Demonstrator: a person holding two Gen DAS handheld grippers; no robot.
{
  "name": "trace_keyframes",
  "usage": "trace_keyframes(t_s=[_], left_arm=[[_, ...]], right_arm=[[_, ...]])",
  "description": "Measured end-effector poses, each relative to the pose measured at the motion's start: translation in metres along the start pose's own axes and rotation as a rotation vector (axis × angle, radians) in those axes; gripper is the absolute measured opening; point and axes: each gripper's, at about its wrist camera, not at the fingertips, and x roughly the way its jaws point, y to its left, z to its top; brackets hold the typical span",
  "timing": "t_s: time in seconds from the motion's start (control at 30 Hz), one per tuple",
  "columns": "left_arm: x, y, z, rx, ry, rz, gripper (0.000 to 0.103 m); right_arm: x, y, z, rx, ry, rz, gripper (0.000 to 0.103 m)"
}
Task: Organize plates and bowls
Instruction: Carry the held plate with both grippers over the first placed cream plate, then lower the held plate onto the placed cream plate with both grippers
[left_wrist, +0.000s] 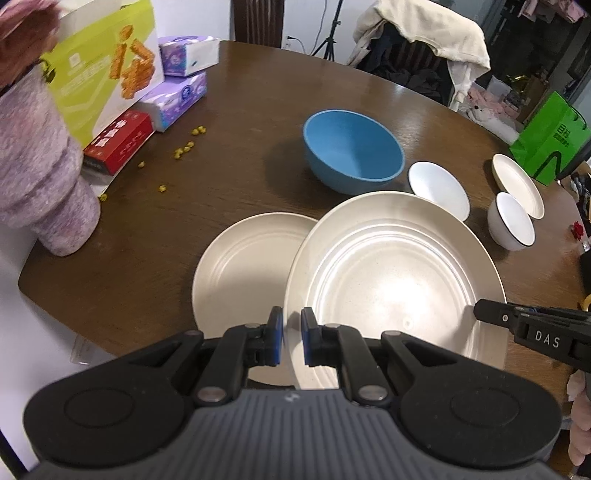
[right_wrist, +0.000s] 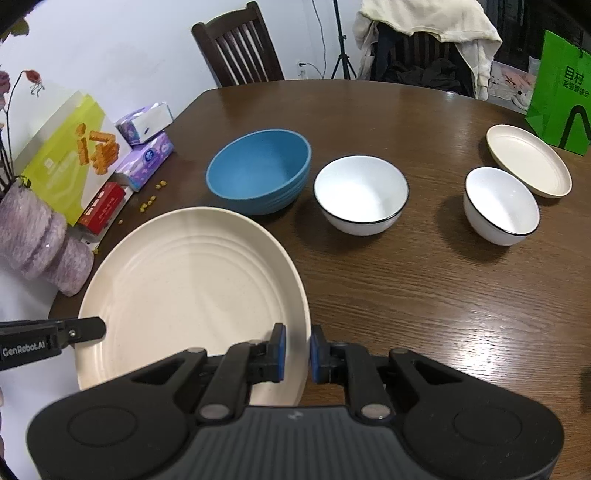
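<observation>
1. My left gripper (left_wrist: 291, 338): blue pads clamped on the left rim of the large cream plate (left_wrist: 395, 280). Plate carried tilted, near the table's (right_wrist: 406, 295) near edge.

2. My right gripper (right_wrist: 297, 354): pads clamped on the same plate's right rim. Each wrist view shows the other gripper's black finger on the opposite rim.

3. Second cream plate (left_wrist: 240, 273): lying flat on the table, partly under the held plate's left side. Left view only; in the right view the held plate hides it.

4. Blue bowl (right_wrist: 258, 170): upright, toward the table's middle, beyond the held plate.

5. White bowl (right_wrist: 360, 194), black-rimmed: just right of the blue bowl. Right view shows it whole; left view shows only part behind the plate.

6. Second white bowl (right_wrist: 500, 205) and small cream dish (right_wrist: 528, 158): close together toward the right edge.

7. Left edge: fuzzy purple vase (right_wrist: 40, 243), boxes (left_wrist: 107, 70), tissue packs (left_wrist: 177, 96), yellow crumbs (left_wrist: 184, 147).

8. Far edge: green bag (right_wrist: 561, 92), chairs (right_wrist: 240, 44).
</observation>
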Motion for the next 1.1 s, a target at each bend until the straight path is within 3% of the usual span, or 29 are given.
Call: trace_keyframes(t_s=[1.1], left_arm=[[0.05,0.059,0.002,-0.077,0.045,0.124,0.011]], right_arm=[[0.075,0.063,0.004,-0.094,0.052,0.002,0.014]])
